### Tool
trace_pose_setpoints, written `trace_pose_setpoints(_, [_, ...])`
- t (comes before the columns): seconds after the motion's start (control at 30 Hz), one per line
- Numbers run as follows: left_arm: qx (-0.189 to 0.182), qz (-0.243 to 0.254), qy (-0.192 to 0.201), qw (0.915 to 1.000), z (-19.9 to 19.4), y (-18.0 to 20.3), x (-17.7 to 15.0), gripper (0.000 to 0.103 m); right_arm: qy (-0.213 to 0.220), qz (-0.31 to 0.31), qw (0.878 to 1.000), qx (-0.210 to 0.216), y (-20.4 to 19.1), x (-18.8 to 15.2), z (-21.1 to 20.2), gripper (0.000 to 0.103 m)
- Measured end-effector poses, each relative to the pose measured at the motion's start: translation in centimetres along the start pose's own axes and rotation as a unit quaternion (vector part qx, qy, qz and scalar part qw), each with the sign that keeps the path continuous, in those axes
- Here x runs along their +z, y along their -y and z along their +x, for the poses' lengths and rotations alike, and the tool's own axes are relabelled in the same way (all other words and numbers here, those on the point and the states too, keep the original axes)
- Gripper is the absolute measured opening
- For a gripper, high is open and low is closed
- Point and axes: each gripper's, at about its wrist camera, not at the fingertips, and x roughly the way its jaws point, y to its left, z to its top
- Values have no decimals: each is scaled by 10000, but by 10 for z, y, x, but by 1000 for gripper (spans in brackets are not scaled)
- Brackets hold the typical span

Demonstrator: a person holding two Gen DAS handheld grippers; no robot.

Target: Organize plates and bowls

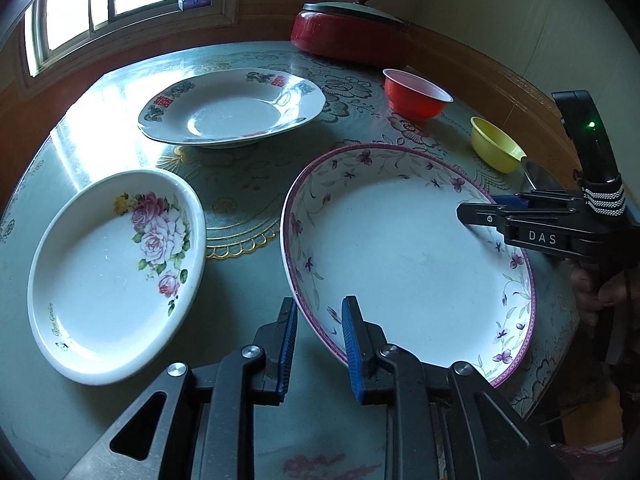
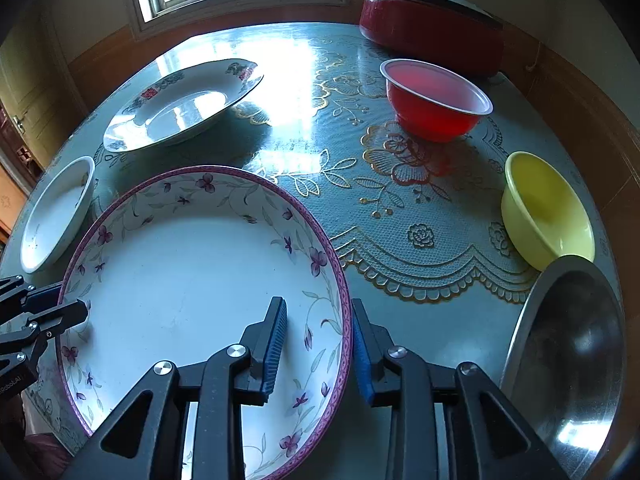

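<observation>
**Both tools straddle the rim of the purple-flowered plate**

On the far left of the counter (image 1: 256, 184) lies the rose plate (image 1: 112, 276), well apart from the work. Behind it rests the deep plate with red characters (image 1: 236, 108).

The task's thing in hand, the large purple-rimmed plate (image 1: 404, 256), sits near the front edge of the counter. The left tool (image 1: 320, 320) has one pad outside the near-left rim and one inside; its pads look narrowly apart and whether they press the rim I cannot tell. The right tool (image 2: 318, 320) straddles the opposite rim, one pad over the plate's inner slope, one outside, with a visible gap, so it stands apart, not clamped.

To do this well, I judge both tools should bite the rim evenly and lift level, since a wide ceramic plate will tilt and slip if one side leads.

Rightward, the red plastic bowl (image 2: 436, 100), the yellow bowl (image 2: 548, 212) and a steel bowl (image 2: 568, 344) crowd the right side; the steel bowl lies just beside the right tool and could be knocked. A red lidded pot (image 2: 432, 28) stands at the back.
</observation>
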Motion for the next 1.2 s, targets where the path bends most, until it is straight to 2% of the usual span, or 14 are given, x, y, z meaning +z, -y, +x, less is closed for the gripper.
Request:
trace_pose_setpoints(0.17, [165, -20, -20, 9999, 2, -5, 5, 22, 50, 152, 9997, -177, -10, 7, 3, 29])
trace_pose_setpoints(0.37, [-123, 45, 4, 9999, -3, -11, 1, 23, 10, 294, 9994, -167, -12, 5, 2, 32])
trace_pose_setpoints(0.57, [-108, 319, 92, 9994, -4, -12, 0, 25, 7, 628, 9978, -199, -14, 7, 5, 33])
trace_pose_setpoints(0.7, [-165, 288, 164, 9993, 0, -16, 5, 26, 92, 684, 9972, -298, -11, 14, 10, 32])
trace_pose_setpoints(0.83, [-61, 352, 119, 9993, 4, -13, 12, 26, 111, 759, 9966, -305, -6, 20, 15, 32])
trace_pose_setpoints(0.9, [-3, 487, 123, 9987, 2, -12, 12, 26, 8, 513, 9982, -308, -10, 19, 14, 32])
trace_pose_setpoints(0.97, [10, 615, 183, 9979, -2, -12, 7, 26, -99, 191, 9997, -94, -11, 14, 11, 32])
trace_pose_setpoints(1.07, [-123, 397, 209, 9989, -4, -18, 3, 25, -153, 44, 9998, 144, -9, 8, 9, 32])
trace_pose_setpoints(1.2, [70, 160, 193, 9997, -1, -13, 2, 25, -230, -62, 9994, 260, -10, 11, 10, 34])
